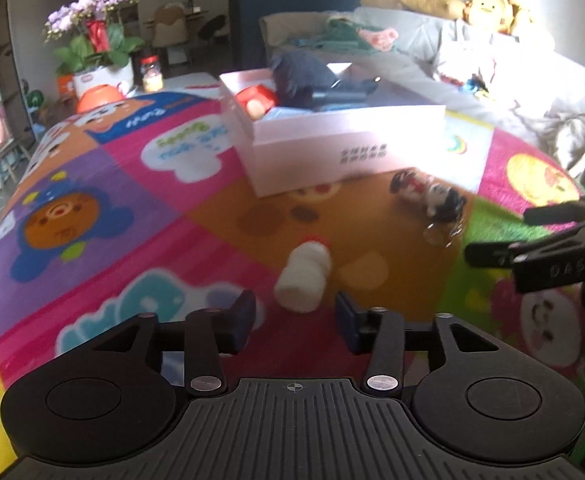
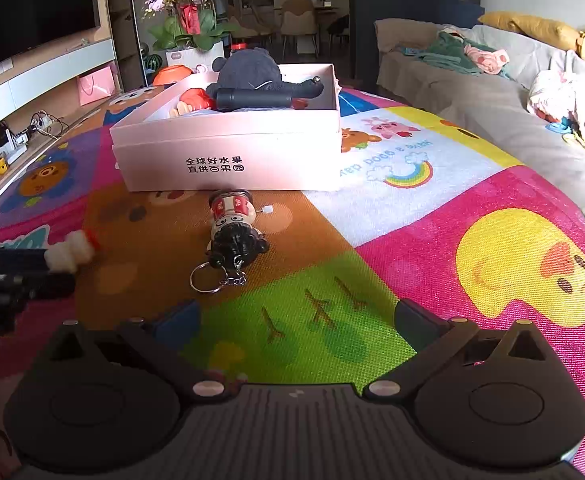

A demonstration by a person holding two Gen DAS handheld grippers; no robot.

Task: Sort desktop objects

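Note:
A small white bottle with a red cap (image 1: 304,276) (image 2: 72,250) lies on its side on the colourful play mat (image 2: 472,208). My left gripper (image 1: 296,320) (image 2: 58,270) is open, and the bottle sits just beyond its fingertips without touching the pads. A doll keychain (image 2: 234,232) (image 1: 428,196) with black hair and a metal ring lies in front of the pink box (image 2: 228,156) (image 1: 332,140). My right gripper (image 2: 298,320) (image 1: 496,236) stands wide open and empty, short of the doll. The box holds a dark plush toy (image 2: 248,68), a black cylinder (image 2: 252,100) and a red item (image 2: 196,98).
A grey sofa (image 2: 472,92) with clothes and plush toys runs along the mat's right side. At the mat's far end stand a flower pot (image 2: 190,20), an orange bowl (image 1: 100,96) and a jar (image 1: 151,74). A low cabinet with cables (image 2: 32,128) lines the left.

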